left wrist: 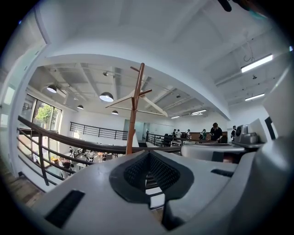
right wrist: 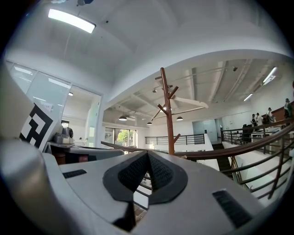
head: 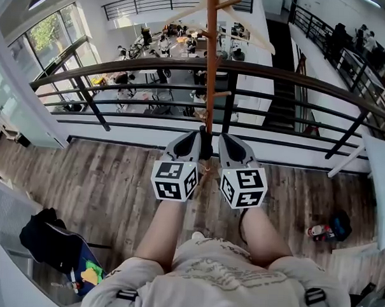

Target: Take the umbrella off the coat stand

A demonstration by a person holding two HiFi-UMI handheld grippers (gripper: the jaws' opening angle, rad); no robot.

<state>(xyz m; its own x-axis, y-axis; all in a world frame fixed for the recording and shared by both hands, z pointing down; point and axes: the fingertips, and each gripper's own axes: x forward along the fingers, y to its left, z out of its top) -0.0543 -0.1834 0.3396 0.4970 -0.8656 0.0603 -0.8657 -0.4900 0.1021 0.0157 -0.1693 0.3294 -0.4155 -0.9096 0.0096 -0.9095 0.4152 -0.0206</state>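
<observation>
**Umbrella unconfirmed, both grippers closed**

Head view: nothing plainly an umbrella on the tall brown wooden coat stand with angled pegs [head: 210, 61]. Only a dark narrow shape [head: 205, 144] low against the pole, between the two tools (possibly the umbrella, cannot tell). Likely trouble from here: driving closed tips into the pole and rocking the stand toward the dark metal railing [head: 297, 81] and the drop beyond, or snagging a peg on the pull. Left gripper [head: 194, 138] and right gripper [head: 223, 141] side by side, one on either side of that shape; contact with it unclear.

Left gripper view: left gripper [left wrist: 148, 155] pressed together, textured pads meeting, nothing pinched. Coat stand [left wrist: 133, 119] ahead and apart. Must spread before any grasp, otherwise only pushes.

Right gripper view: right gripper [right wrist: 148, 155] likewise closed on nothing. Coat stand [right wrist: 168, 119] ahead, slightly to the right. Same hazard here (no opening, no hold).
</observation>
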